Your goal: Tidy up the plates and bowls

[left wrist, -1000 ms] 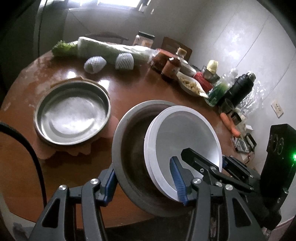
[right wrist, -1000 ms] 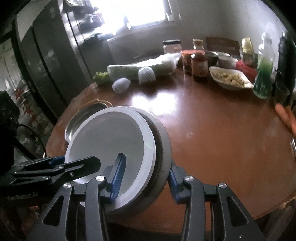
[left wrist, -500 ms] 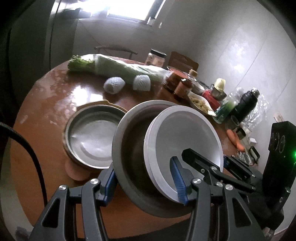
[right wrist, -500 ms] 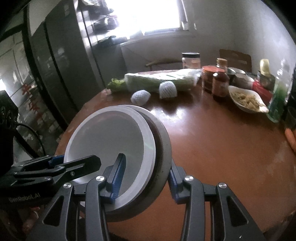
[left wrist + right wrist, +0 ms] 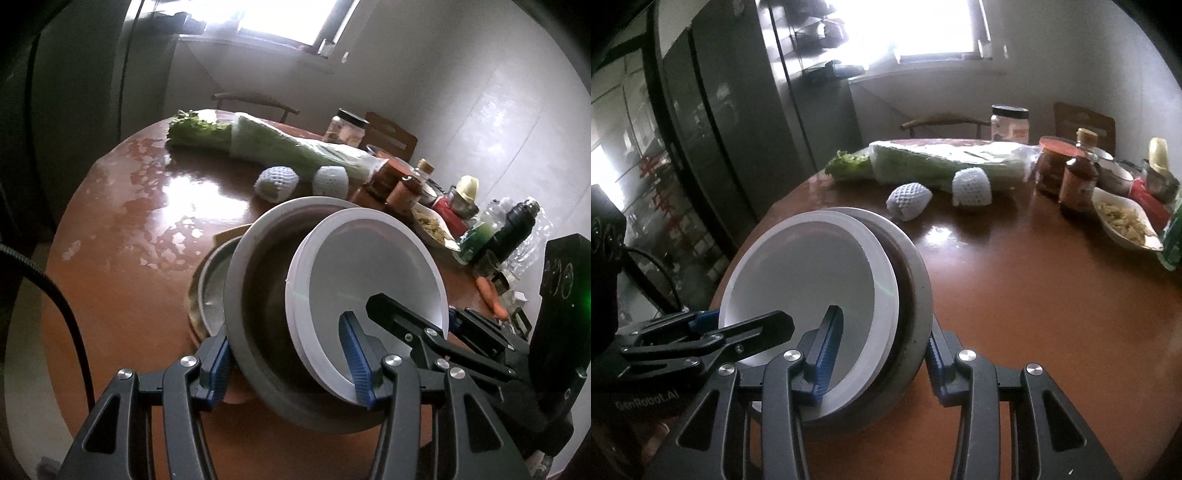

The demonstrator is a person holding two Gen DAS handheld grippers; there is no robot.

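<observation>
A metal pan (image 5: 210, 288) lies on the round table (image 5: 122, 295), half hidden behind the grey bowl (image 5: 266, 288) at frame centre. Both the left gripper (image 5: 291, 354) and right gripper (image 5: 879, 354) pinch the tilted bowl and the white plate (image 5: 373, 273) inside it.

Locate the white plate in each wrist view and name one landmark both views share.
Left wrist: white plate sits right of centre, nested in the grey bowl, with the left tool clamping both.
Right wrist: white plate sits left of centre, with the right tool clamping it.
Shared landmark: the wrapped cabbage at the table's far side.
</observation>
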